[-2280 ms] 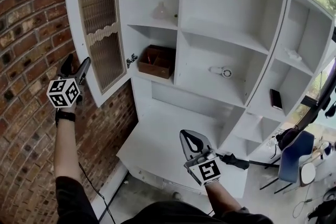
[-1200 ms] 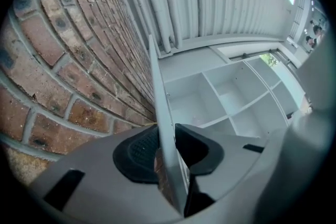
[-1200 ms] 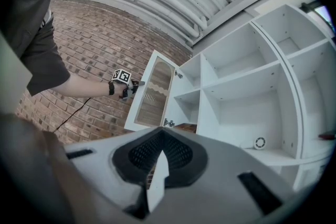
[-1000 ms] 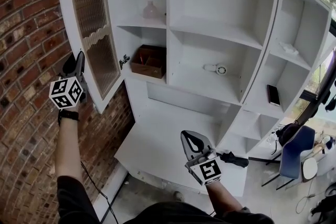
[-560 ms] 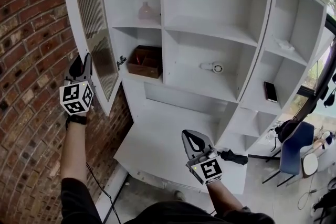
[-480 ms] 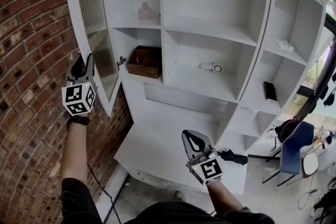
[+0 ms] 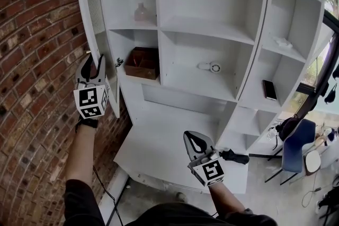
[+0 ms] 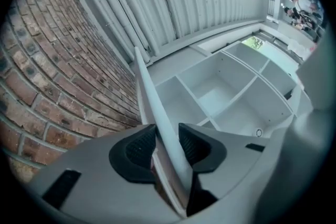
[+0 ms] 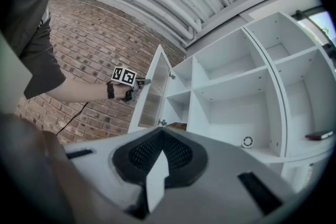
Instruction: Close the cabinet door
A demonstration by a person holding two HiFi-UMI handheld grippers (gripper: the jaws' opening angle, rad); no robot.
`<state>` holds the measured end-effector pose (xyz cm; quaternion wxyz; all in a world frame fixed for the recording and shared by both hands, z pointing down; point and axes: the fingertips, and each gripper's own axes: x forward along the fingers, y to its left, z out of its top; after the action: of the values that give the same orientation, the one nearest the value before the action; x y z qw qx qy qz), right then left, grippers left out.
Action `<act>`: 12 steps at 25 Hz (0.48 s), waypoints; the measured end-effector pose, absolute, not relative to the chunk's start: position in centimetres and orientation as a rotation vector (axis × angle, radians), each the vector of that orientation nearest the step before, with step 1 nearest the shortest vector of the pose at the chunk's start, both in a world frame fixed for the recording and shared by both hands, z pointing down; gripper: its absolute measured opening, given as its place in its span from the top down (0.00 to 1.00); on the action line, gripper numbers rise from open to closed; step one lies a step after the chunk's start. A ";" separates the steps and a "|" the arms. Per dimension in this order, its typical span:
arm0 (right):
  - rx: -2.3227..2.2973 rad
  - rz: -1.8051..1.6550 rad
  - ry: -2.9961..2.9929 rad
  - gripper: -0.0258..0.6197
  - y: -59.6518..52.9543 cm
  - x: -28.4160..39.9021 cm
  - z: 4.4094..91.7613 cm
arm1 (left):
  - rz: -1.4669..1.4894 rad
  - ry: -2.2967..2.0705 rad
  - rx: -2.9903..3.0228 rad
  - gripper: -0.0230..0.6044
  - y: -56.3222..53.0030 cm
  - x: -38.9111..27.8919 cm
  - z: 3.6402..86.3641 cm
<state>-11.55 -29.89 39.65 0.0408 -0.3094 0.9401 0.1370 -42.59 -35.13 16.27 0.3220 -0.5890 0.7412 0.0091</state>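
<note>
Cabinet door [image 7: 91, 13] ajar at far left, close to brick wall [image 7: 37, 61], left gripper [image 7: 94, 61] jaws opening around its free edge, wooden box [image 7: 142, 62] set back on shelf, open swing room rightward, right gripper [image 7: 194, 140] closed, empty, over near counter [image 7: 153, 140].

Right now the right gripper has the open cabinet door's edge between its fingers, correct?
No, it's the left gripper that has the open cabinet door edge between its fingers, which are opening; the left gripper view shows it.
</note>
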 end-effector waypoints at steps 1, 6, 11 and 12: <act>-0.954 0.420 2.876 0.96 -29.9 -11.4 39.6 | 0.029 1.943 -1.540 0.74 -35.4 -42.2 16.3; -1.007 0.420 2.859 0.96 -30.4 -9.7 39.5 | 0.066 1.942 -1.504 0.74 -36.3 -40.6 16.3; -1.054 0.417 2.845 0.96 -30.6 -8.1 39.6 | 0.086 1.937 -1.483 0.73 -37.4 -38.9 16.3; -1.064 0.416 2.842 0.96 -30.7 -7.8 39.6 | 0.091 1.935 -1.481 0.73 -37.7 -38.6 16.3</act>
<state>-7.82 -30.69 39.65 0.0391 -0.3471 0.9272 0.1356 -38.60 -37.67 16.30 0.3444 -0.5701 0.7451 0.0348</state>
